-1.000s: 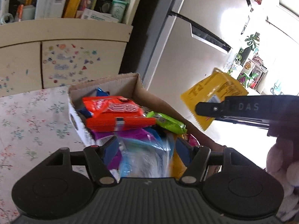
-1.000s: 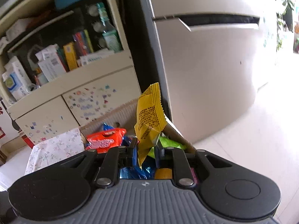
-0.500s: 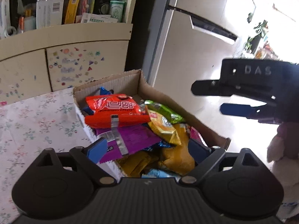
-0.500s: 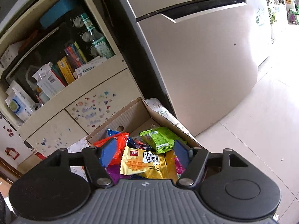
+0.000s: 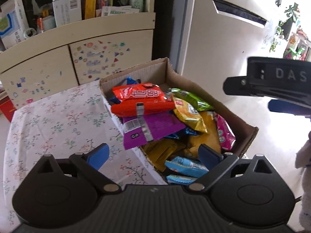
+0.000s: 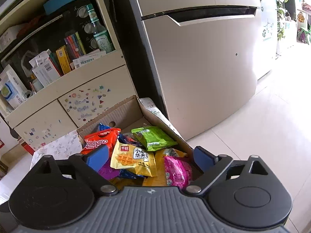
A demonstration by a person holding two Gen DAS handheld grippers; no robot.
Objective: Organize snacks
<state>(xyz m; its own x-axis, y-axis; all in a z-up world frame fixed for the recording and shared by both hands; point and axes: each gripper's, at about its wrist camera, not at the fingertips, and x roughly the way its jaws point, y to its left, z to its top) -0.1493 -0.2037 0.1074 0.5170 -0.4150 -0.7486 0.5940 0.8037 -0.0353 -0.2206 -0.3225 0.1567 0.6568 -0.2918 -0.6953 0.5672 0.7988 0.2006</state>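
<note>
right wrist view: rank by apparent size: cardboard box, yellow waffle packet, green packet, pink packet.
1. cardboard box, clearly largest.
2-3. yellow waffle packet and green packet: look alike; yellow is nearer the camera, so unranked.
4. pink packet, partly hidden by the gripper body.

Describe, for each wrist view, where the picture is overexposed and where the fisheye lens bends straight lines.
Left wrist view: glare washes out the floor and upper right corner past the fridge; the cabinet top edge curves. Right wrist view: the floor at right burns to white; the fridge's side edge and the shelf lines bow. The snack box stays evenly lit and sharp.
</note>
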